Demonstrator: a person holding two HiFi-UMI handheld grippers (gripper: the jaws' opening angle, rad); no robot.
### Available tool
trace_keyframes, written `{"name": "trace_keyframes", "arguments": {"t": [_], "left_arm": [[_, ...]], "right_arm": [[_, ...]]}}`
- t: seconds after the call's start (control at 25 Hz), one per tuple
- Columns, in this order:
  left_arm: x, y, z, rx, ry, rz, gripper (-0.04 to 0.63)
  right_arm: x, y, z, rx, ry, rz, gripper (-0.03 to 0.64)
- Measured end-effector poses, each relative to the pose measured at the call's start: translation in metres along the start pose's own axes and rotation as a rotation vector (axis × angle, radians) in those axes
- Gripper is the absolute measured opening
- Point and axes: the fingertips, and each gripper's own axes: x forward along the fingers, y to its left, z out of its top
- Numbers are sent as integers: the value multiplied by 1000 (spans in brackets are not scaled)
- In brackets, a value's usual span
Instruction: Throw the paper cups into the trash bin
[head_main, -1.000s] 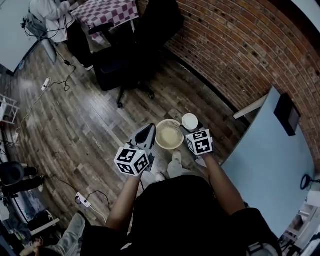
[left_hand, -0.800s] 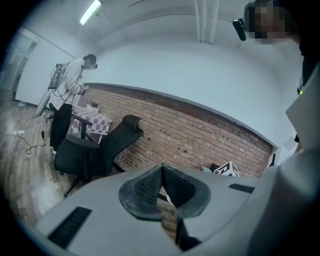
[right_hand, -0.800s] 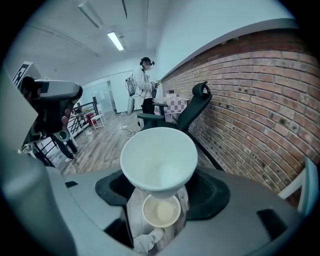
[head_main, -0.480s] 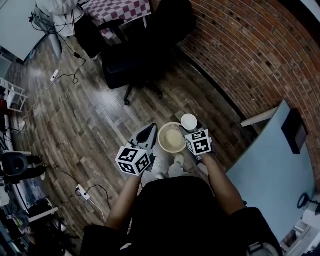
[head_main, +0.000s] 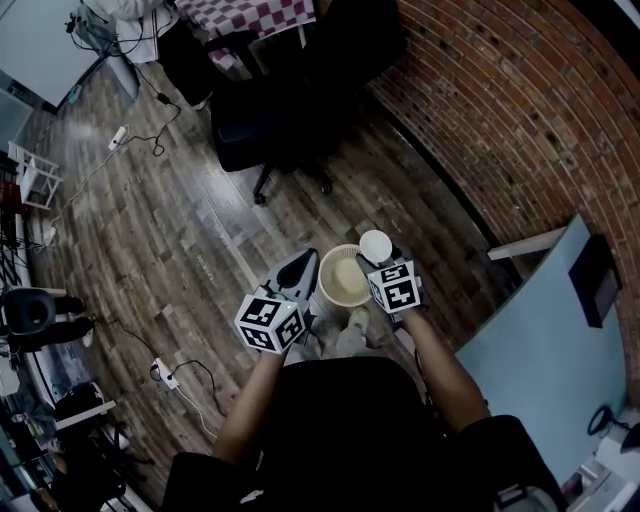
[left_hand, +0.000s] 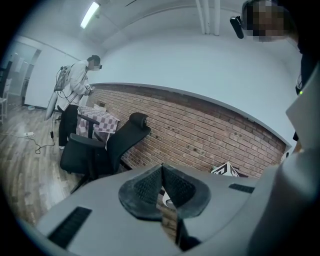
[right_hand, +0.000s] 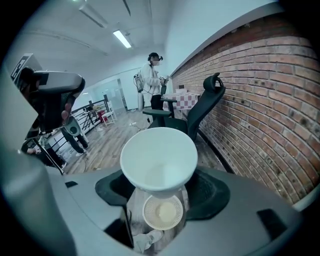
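The brick wall (head_main: 520, 110) runs past the far right of the trash bin (head_main: 343, 277), and the bin stands on the wooden floor (head_main: 170, 250) out in the open, well apart from the black office chair (head_main: 270, 120) beyond it. That probably leaves room to stand over it and drop things straight in. The person stands right at the bin's near side, so both tools hang above it. The left gripper (left_hand: 161, 187) sits over the bin's left rim with its jaws pressed together and nothing between them. It looks parked there, out of the drop path, with no job at this step. The right gripper (head_main: 378, 258) is over the bin's right rim, tilted downward, its jaws standing fairly wide because they clamp the body of a white paper cup (right_hand: 159, 157). The cup's mouth faces back toward the tool, which suits a side grip on the walls. In the right gripper view the bin shows directly below the cup, clear of it. The cup seems placed so that a simple release would send it in, though it lies nearer the rim than the middle.
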Motion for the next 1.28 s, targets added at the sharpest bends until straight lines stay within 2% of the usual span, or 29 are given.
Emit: {"name": "trace_keyframes", "arguments": {"t": [0.2, 0.44, 0.6, 0.88, 1.08, 1.28], "left_arm": [[1, 19, 2, -10, -5, -9, 9], [5, 45, -10, -40, 68, -70, 9], [9, 67, -15, -21, 93, -100, 9], [26, 110, -46, -5, 209, -148, 9], [29, 118, -81, 1, 314, -218, 9], [41, 130, -123, 43, 392, -277, 9]], "right_arm": [[14, 8, 4, 2, 14, -10, 301], [29, 19, 2, 37, 43, -59, 301], [51, 22, -3, 72, 53, -90, 301], [88, 26, -26, 191, 72, -156, 301], [105, 35, -62, 292, 108, -204, 301], [134, 26, -97, 350, 131, -254, 301]]}}
